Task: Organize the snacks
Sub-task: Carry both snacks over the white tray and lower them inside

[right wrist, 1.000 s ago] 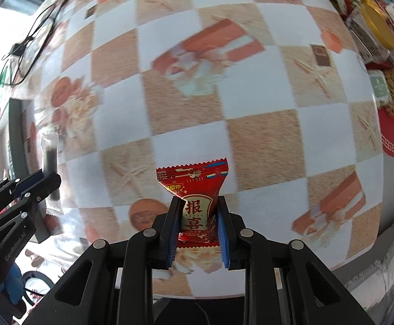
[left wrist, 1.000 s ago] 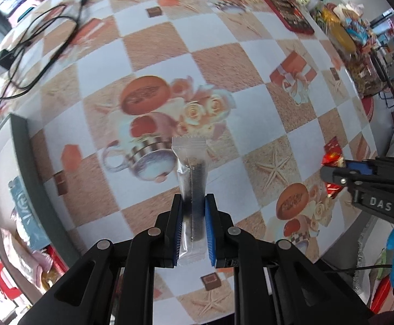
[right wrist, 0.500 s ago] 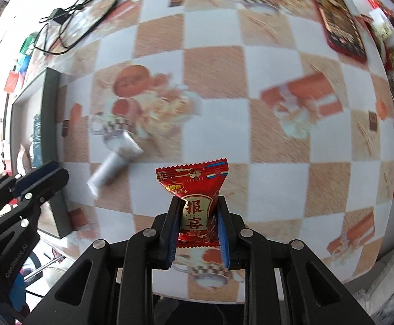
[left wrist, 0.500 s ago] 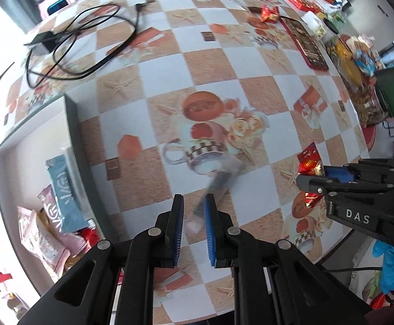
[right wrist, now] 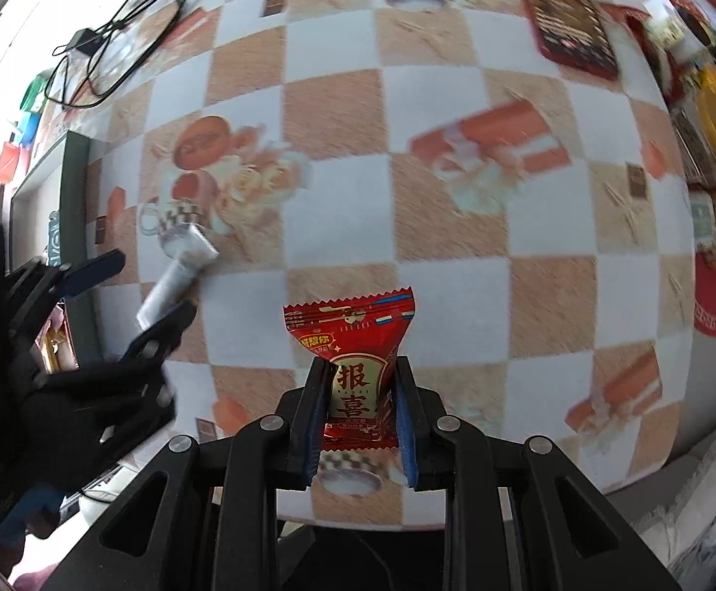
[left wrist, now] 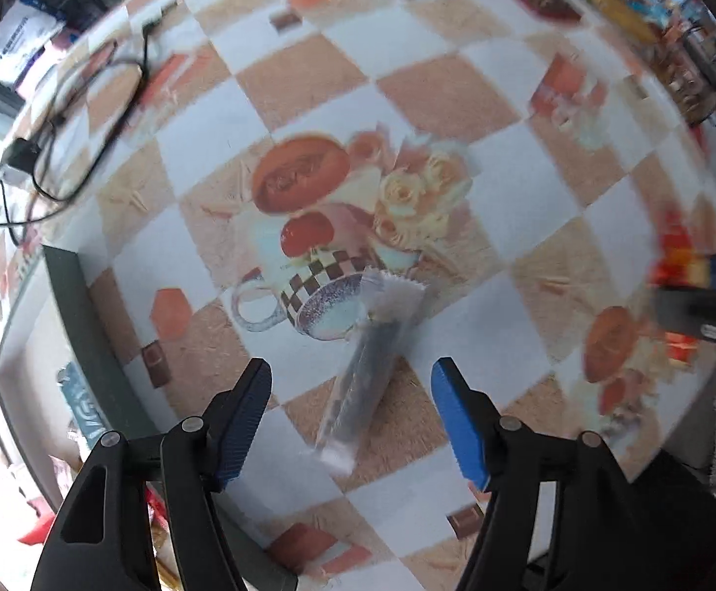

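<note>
Left gripper [left wrist: 350, 413] jaws opening, nothing pinched; clear packet [left wrist: 365, 369] lies loose on table [left wrist: 308, 79] below. Right gripper [right wrist: 360, 409] pinches red packet [right wrist: 353, 344]. Step: sorting 2 snacks. Next likely: re-grasp packet, carry to bin [left wrist: 69, 295] at left.

Left gripper [left wrist: 350, 389]: pointing down, jaws opening, blue pads well apart, nothing pressed between them (seen at 9 o'clock in the right wrist view).
Right gripper [right wrist: 360, 394]: pointing down, jaws narrow, pads clamped on a red packet [right wrist: 353, 340] standing upright toward 12 o'clock.
</note>
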`<state>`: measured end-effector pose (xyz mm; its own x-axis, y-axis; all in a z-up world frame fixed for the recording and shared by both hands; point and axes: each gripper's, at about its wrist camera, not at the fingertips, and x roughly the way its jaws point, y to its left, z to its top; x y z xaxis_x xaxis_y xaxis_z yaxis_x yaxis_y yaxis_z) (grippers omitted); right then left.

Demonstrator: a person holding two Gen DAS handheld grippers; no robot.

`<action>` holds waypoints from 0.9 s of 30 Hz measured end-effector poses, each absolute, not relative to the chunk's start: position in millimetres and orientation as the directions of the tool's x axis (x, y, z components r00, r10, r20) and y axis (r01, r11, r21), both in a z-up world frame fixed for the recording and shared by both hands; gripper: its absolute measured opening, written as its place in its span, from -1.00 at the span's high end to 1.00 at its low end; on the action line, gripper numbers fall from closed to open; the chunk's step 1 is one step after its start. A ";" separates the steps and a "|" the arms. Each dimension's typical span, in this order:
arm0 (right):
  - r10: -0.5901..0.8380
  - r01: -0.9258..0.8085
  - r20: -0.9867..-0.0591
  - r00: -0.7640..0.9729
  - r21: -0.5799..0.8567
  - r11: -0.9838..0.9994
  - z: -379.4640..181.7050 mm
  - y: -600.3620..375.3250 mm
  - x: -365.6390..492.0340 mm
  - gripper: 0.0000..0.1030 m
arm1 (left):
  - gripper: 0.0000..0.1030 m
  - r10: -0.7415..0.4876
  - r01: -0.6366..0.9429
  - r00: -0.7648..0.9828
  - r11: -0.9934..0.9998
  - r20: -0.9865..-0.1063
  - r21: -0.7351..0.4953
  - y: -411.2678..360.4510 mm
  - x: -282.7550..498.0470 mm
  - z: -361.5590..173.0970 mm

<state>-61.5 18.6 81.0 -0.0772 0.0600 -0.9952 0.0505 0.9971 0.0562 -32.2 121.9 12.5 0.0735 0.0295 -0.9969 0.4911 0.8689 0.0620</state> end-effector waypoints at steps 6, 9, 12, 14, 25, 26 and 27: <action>0.076 0.087 -0.994 -0.075 0.069 0.994 82.8 3.6 -70.5 0.49 | -0.52 0.001 0.436 0.037 0.900 -0.999 0.017 134.2 -26.3 1.8; 0.081 0.087 -0.994 -0.078 0.074 0.993 82.8 -1.9 -72.2 0.49 | -0.32 -0.021 0.447 0.022 0.895 -1.000 -0.009 136.2 -27.0 5.1; 0.081 0.066 -0.994 -0.077 0.076 0.995 78.7 10.5 -63.0 0.49 | 0.56 -0.033 0.467 0.029 0.884 -0.999 -0.015 135.7 -29.7 13.4; 0.080 0.053 -0.994 -0.075 0.076 0.996 78.8 17.6 -60.3 0.49 | 0.68 -0.072 0.443 -0.006 0.894 -0.997 -0.067 139.2 -31.9 14.8; 0.084 0.003 -0.995 -0.058 0.084 0.996 96.3 32.8 -55.1 0.49 | 0.68 -0.175 0.354 0.074 0.925 -0.982 -0.138 179.8 -42.1 67.8; 0.085 -0.001 -0.995 -0.058 0.085 0.996 96.9 35.5 -54.1 0.49 | 0.68 -0.181 0.348 0.082 0.927 -0.980 -0.142 184.0 -43.3 73.5; 0.085 -0.008 -0.995 -0.056 0.085 0.996 97.5 38.3 -52.7 0.49 | 0.68 -0.187 0.341 0.093 0.929 -0.978 -0.145 188.4 -45.1 78.9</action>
<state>-52.7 38.3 97.5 -0.0559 0.0847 -0.9948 -0.0075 0.9963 0.0853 -45.1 188.4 78.9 0.0929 -0.1873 -0.9779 0.3412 0.9287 -0.1455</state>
